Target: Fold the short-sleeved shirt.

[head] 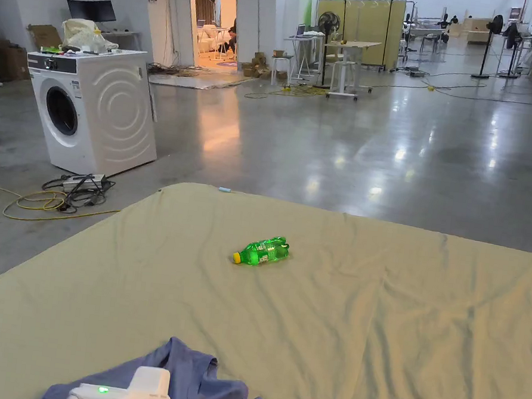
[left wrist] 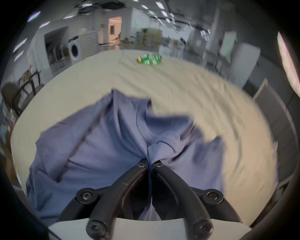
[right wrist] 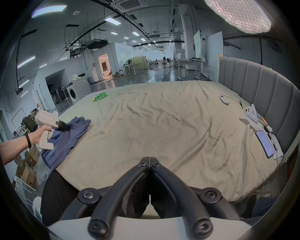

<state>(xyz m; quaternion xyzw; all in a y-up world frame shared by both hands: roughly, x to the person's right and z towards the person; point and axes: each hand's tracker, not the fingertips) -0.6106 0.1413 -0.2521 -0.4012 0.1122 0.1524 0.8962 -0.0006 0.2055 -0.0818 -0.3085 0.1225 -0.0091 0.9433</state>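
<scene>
Blue shirt [left wrist: 113, 146] at bed [head: 392, 343] edge

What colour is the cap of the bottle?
Yellow: the cap of the green bottle, clearest in the head view.

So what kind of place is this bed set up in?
Probably a big industrial-style workspace or test lab, not a home: the bed stands on an open polished concrete floor, with a washing machine standing loose and work tables beyond.
</scene>
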